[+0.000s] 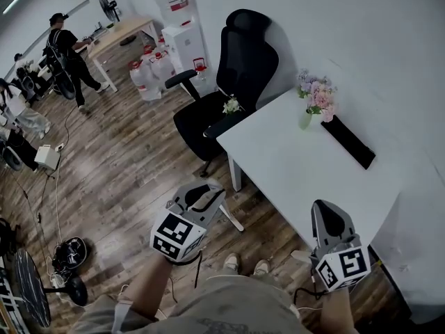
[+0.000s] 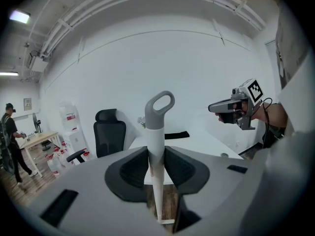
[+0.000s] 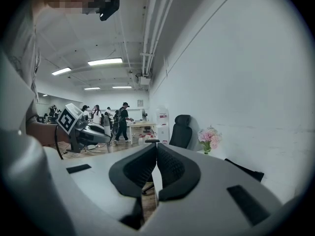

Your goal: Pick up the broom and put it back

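The broom's white pole with a grey loop at its top [image 2: 158, 114] stands upright between the jaws of my left gripper [image 2: 156, 156], whose dark pads press on the pole from both sides. In the head view the left gripper [image 1: 200, 199] hangs over the wooden floor in front of the table corner, and a short stretch of white pole [image 1: 233, 220] slants down below it. The broom head is hidden. My right gripper [image 1: 327, 213] hovers at the table's near edge; its pads [image 3: 170, 168] meet at the tips with nothing between them [image 3: 156, 149].
A white table [image 1: 299, 165] stands against the wall with a vase of flowers [image 1: 316, 99] and a flat black object [image 1: 351, 141]. A black office chair [image 1: 236, 75] sits behind it. A water dispenser [image 1: 184, 33], bottles [image 1: 149, 72], people [image 1: 66, 54] and a floor fan [image 1: 31, 294] are further left.
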{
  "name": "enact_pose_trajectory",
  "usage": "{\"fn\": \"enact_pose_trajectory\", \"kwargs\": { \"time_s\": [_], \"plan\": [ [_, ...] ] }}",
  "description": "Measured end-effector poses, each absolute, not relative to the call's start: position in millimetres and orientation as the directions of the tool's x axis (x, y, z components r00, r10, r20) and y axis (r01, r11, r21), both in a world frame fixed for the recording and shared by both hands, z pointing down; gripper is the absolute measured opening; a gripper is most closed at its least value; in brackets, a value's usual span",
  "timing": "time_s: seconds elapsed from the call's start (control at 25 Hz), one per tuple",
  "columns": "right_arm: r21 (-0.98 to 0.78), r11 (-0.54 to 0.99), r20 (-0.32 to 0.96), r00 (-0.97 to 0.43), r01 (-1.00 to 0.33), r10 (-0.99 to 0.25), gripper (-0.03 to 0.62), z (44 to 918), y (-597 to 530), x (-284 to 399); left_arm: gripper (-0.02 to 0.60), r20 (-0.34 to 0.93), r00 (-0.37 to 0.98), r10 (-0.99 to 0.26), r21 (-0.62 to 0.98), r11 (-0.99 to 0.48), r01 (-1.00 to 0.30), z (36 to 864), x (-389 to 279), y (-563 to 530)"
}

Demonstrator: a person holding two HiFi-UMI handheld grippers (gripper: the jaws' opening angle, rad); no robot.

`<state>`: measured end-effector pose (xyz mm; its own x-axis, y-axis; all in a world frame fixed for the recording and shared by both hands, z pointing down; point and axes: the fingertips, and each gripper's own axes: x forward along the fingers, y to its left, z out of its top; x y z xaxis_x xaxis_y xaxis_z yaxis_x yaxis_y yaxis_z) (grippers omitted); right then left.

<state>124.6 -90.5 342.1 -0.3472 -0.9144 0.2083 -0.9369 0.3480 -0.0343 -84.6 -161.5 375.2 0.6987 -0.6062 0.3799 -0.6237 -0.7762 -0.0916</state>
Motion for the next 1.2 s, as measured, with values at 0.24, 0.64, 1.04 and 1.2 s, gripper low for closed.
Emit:
{"fn": "enact_pose_trajectory", "kwargs": {
  "time_s": [0.24,0.64,1.04,1.2],
  "plan": [
    [-0.078,0.317,0.265,-0.326,-0.945,-0.907,0.032,376.7,-106.1,137.0,0.112,0.478,0.683,-0.552,-0.087,-0.804,-0.589,422.8,-68.7,-179.1],
    [-0.115,0.275,0.375,-0.298,-0.955,-0.878,0.032,441.1,-125.9,147.9,0.112,0.619,0.641,-0.454,-0.029,-0.829,-0.559,516.8,-54.5,-191.1],
    [-0.138,0.252,0.448,-0.287,-0.958,-0.847,0.032,493.4,-131.5,156.4,0.11,0.749,0.564,-0.349,0.013,-0.842,-0.539,618.0,-48.3,-176.4],
    [-0.156,0.229,0.471,-0.276,-0.961,-0.838,0.032,506.1,-124.5,159.3,0.11,0.74,0.58,-0.341,0.026,-0.846,-0.532,627.5,-40.6,-174.1]
  ]
}}
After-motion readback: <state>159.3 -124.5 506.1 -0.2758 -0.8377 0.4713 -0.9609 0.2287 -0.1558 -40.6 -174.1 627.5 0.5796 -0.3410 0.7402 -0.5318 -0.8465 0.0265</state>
